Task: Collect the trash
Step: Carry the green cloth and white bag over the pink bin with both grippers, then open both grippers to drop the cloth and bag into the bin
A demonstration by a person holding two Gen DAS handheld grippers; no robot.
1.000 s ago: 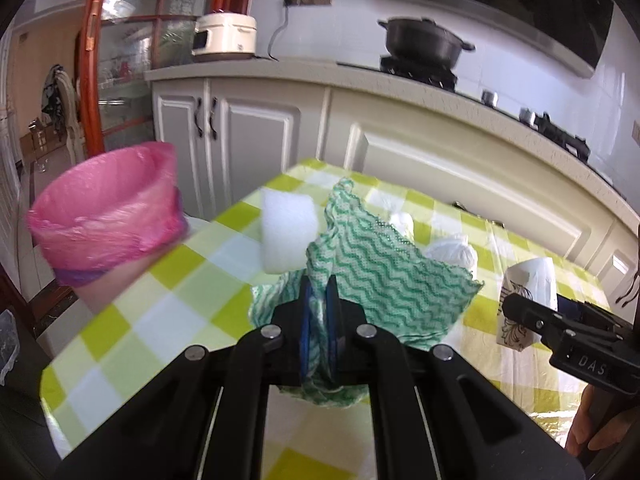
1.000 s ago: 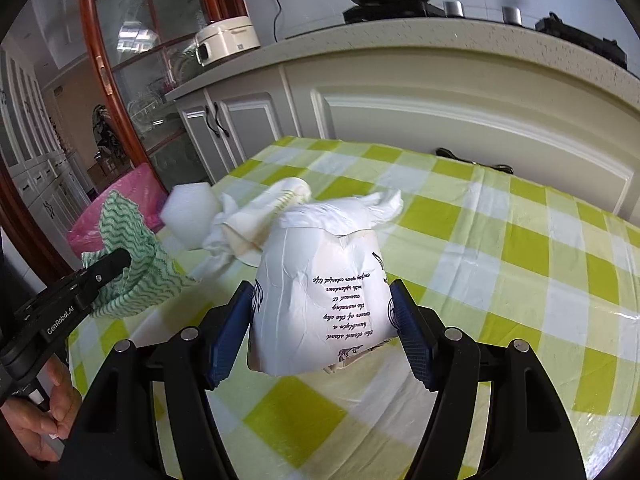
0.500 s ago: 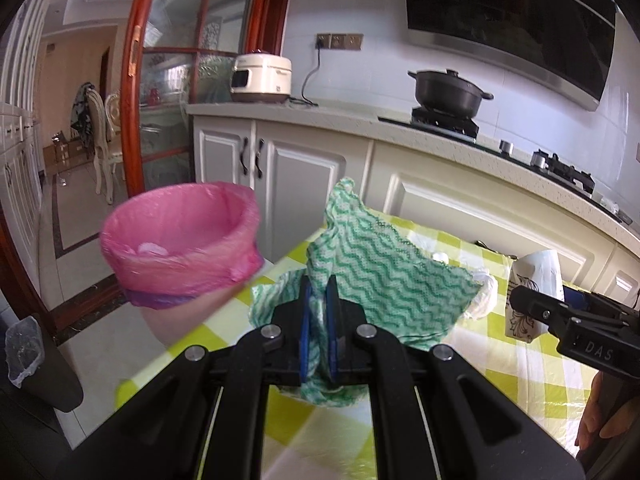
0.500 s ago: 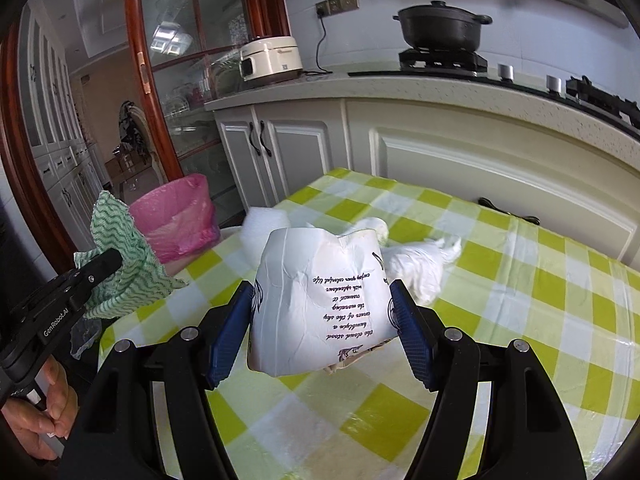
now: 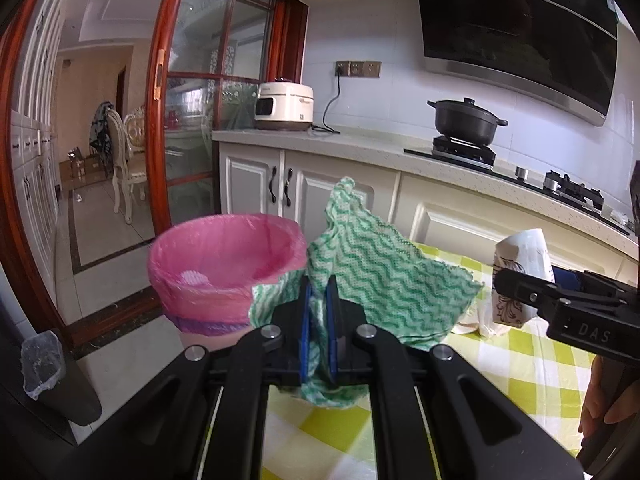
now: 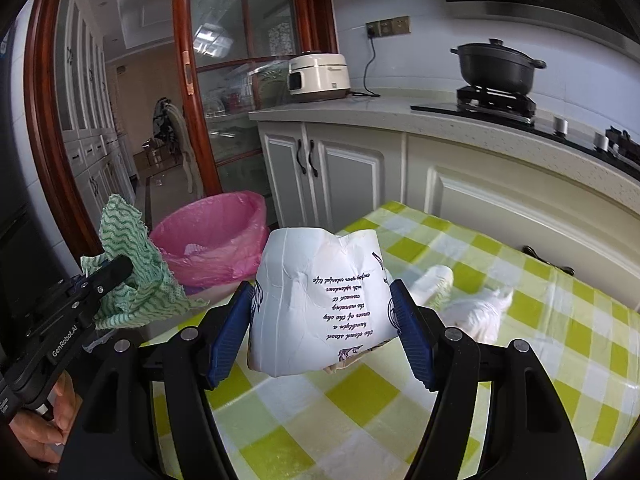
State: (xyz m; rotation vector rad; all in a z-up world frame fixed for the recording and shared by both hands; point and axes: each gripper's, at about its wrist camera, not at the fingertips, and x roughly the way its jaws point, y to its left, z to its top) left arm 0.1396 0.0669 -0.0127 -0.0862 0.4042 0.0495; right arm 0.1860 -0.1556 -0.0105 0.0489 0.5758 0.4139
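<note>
Green zigzag cloth (image 5: 372, 276) pinched between pressed-together blue pads of left gripper (image 5: 319, 334), held up beside pink-lined trash bin (image 5: 224, 256) off the table edge. Crumpled white paper cup (image 6: 320, 300) clamped upside down between spread pads of right gripper (image 6: 322, 332), above checkered tablecloth (image 6: 540, 320). Crumpled white tissues (image 6: 476, 314) lying on tablecloth behind cup.

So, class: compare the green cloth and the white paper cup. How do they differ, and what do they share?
The cloth is green with wavy stripes; the cup is white with dark script. The cloth hangs limp and crumpled; the cup keeps its shape, though dented. The left gripper pinches the cloth nearly shut; the right gripper spans the cup widely. Both are held up off the table.
</note>
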